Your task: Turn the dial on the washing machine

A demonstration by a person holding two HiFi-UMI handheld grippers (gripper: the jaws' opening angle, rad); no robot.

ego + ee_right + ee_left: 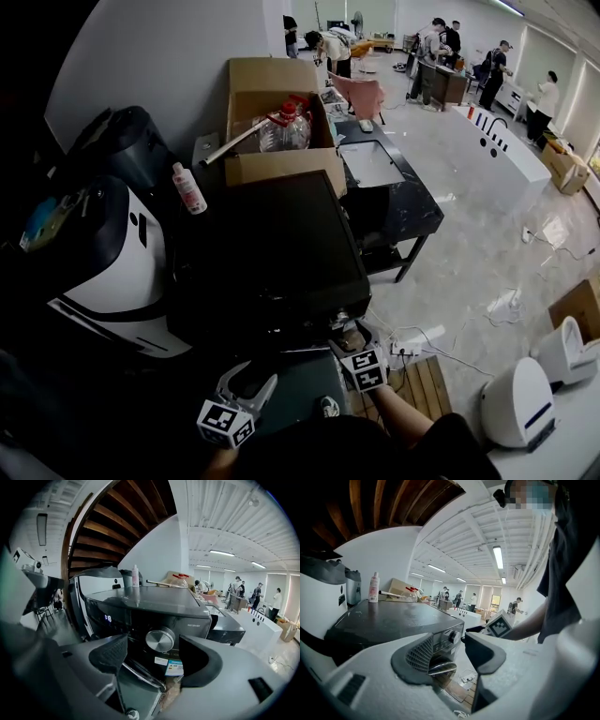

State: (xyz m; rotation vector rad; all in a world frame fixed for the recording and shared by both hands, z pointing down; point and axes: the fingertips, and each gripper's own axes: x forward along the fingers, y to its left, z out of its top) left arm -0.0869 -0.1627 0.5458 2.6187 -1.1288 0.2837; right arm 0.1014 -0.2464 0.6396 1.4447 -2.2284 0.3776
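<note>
Standing wide apart and empty, jaws of the right gripper (154, 657) frame the dial (160, 639) ahead.

Brushed-metal dial (160, 639) on glossy black washing machine (140, 603); matt brown cardboard box (272, 80)

A large open hall is seen, floored in pale grey polished stone (469, 253) and bounded at the left by a plain white wall (159, 56). A white beamed ceiling (464, 531) is lit by long fluorescent strip lights (498, 557). The underside of a dark wooden staircase (126, 513) is shown overhead. A black low tabletop (412, 211), a long white fixture (506, 150), possibly a bathtub, and a slatted wooden pallet (422, 380) are set on the floor. Bright windows (494, 601) are made out at the far end.
</note>
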